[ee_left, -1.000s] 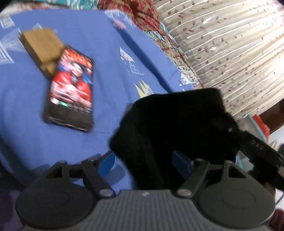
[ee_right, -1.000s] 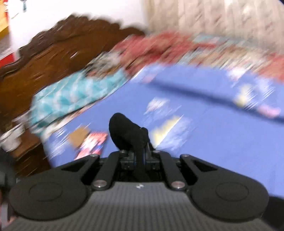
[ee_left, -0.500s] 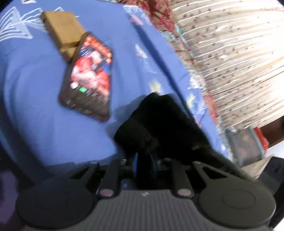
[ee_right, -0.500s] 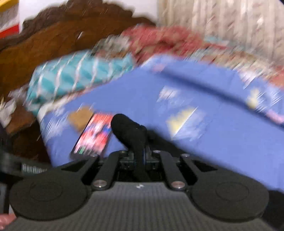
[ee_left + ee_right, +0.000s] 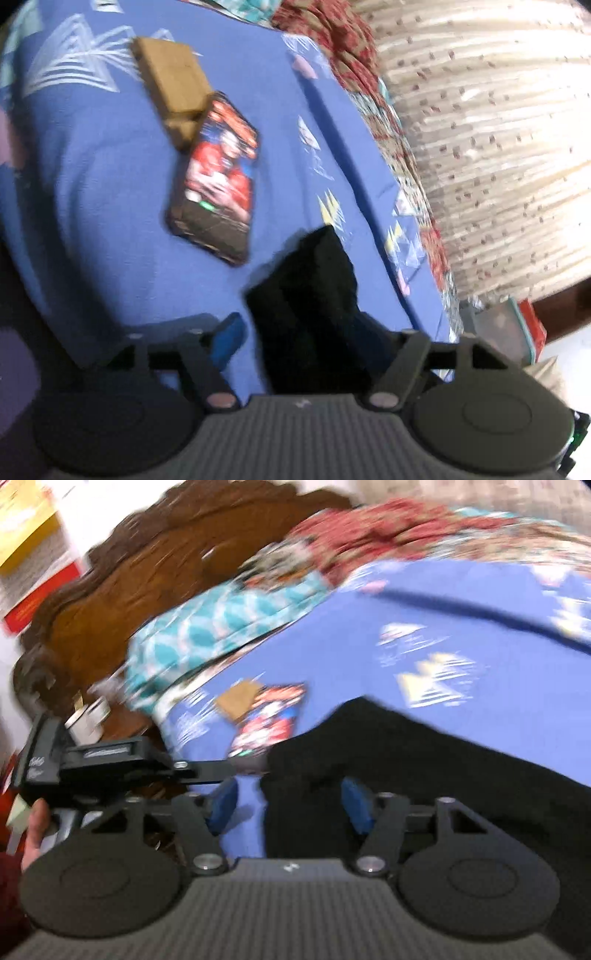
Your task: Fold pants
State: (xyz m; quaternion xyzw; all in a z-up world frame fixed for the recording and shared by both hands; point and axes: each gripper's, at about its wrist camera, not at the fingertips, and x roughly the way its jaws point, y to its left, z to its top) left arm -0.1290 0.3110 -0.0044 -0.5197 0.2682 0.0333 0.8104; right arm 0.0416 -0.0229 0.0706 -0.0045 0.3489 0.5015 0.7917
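The black pants (image 5: 310,295) lie bunched on the blue bedsheet (image 5: 92,221). In the left wrist view my left gripper (image 5: 295,339) is open, its blue pads (image 5: 229,339) standing apart on either side of the fabric. In the right wrist view the pants (image 5: 406,760) spread to the right over the sheet (image 5: 461,620). My right gripper (image 5: 291,805) is open too, blue pads (image 5: 223,805) wide, with the fabric edge between them. The left gripper's body (image 5: 110,764) shows at the left of that view.
A phone with a lit red screen (image 5: 218,192) and a brown cardboard box (image 5: 170,85) lie on the sheet just beyond the pants. A teal patterned pillow (image 5: 221,616), a carved wooden headboard (image 5: 147,565), a red patterned blanket (image 5: 332,40) and a curtain (image 5: 498,147) border the bed.
Both grippers were shut on the pants half a second ago and have now opened. The fabric has dropped onto the sheet between the pads.
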